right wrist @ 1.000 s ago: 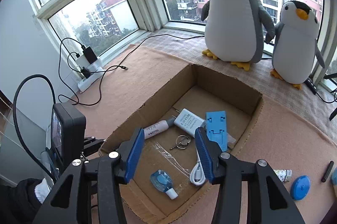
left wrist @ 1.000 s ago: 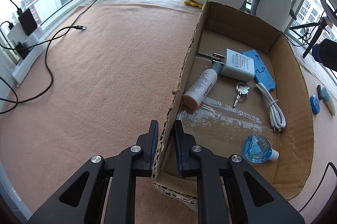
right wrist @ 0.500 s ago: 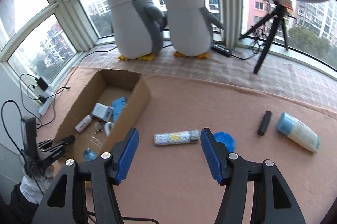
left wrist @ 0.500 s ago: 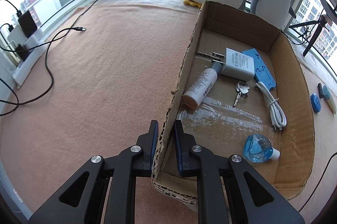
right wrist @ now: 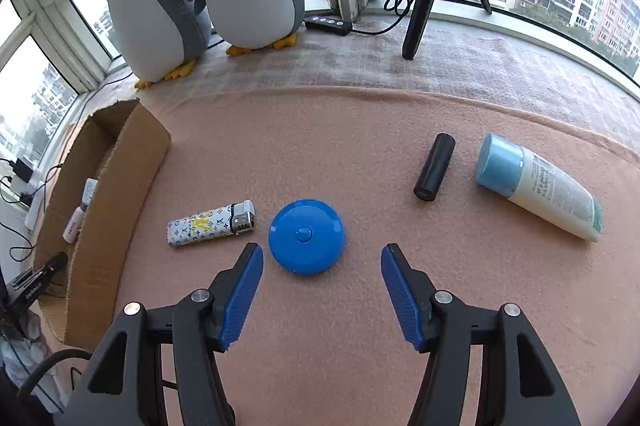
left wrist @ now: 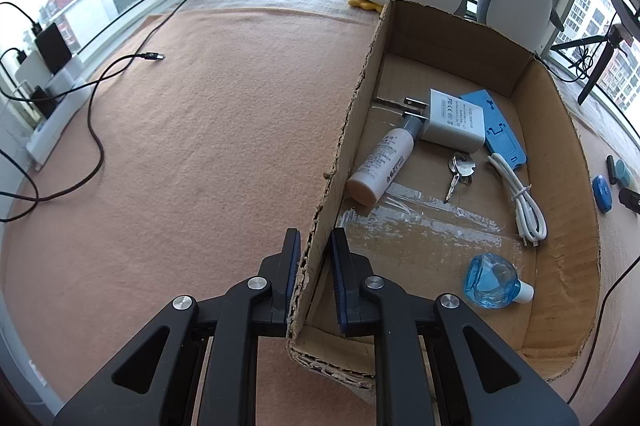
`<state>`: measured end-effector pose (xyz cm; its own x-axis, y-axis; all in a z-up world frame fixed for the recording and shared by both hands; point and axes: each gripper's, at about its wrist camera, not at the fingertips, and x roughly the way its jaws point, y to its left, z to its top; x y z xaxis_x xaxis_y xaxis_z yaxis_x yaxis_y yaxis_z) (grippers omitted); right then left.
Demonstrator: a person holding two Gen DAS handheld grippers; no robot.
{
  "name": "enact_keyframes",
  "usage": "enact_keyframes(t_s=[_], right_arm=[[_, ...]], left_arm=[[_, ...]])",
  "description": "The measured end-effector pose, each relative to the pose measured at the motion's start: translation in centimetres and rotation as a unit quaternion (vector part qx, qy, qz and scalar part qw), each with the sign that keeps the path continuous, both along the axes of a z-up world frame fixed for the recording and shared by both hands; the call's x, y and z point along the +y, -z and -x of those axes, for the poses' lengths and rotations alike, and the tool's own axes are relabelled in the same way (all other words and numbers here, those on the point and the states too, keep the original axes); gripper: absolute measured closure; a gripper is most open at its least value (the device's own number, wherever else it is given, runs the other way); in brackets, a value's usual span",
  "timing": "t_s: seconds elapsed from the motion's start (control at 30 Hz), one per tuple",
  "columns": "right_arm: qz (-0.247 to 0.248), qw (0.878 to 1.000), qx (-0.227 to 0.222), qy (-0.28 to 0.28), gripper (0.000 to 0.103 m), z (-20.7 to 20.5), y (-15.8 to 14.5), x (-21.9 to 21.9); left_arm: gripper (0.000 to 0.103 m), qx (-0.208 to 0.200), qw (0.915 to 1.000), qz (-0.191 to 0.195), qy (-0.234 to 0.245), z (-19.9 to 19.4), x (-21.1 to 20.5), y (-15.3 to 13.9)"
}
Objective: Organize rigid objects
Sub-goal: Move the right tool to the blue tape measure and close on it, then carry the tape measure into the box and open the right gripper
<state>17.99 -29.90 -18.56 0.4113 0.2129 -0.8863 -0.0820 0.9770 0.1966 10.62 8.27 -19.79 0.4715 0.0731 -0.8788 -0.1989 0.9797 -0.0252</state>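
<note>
The left gripper [left wrist: 315, 274] pinched the near left wall of the box [left wrist: 560, 130]. Inside the box lay a charger [left wrist: 452, 118], bottle [left wrist: 384, 162], keys [left wrist: 460, 170], cable [left wrist: 520, 198], blue stand [left wrist: 500, 130] and blue flask [left wrist: 492, 280]. Right of the box, the right gripper [right wrist: 322, 258] hung with fingers spread behind a blue disc [right wrist: 306, 236]; a lighter [right wrist: 210, 224] lay between disc and box.
</note>
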Motion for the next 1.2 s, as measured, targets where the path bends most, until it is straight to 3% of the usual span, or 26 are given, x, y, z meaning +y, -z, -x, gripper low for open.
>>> enact_keyframes(t_s=[0.57, 0.73, 0.87, 1.03, 1.2], right_arm=[[0.080, 0.996, 0.028, -0.030, 0.042, -2.2, 2.6, 3.2], [0.083, 0.996, 0.030, -0.033, 0.057, -2.2, 2.5, 3.2], [0.085, 0.995, 0.029, -0.031, 0.057, -2.0, 2.4, 3.0], [0.083, 0.996, 0.018, -0.023, 0.057, -1.2, 1.7, 2.9], [0.059, 0.998, -0.013, -0.024, 0.057, -0.2, -1.3, 3.6]], left_arm=[[0.089, 0.000, 1.0000, 0.000, 0.000, 0.0, 0.0, 0.0], [0.089, 0.000, 1.0000, 0.000, 0.000, 0.0, 0.0, 0.0], [0.089, 0.000, 1.0000, 0.000, 0.000, 0.0, 0.0, 0.0], [0.089, 0.000, 1.0000, 0.001, 0.000, 0.0, 0.0, 0.0], [0.089, 0.000, 1.0000, 0.000, 0.000, 0.0, 0.0, 0.0]])
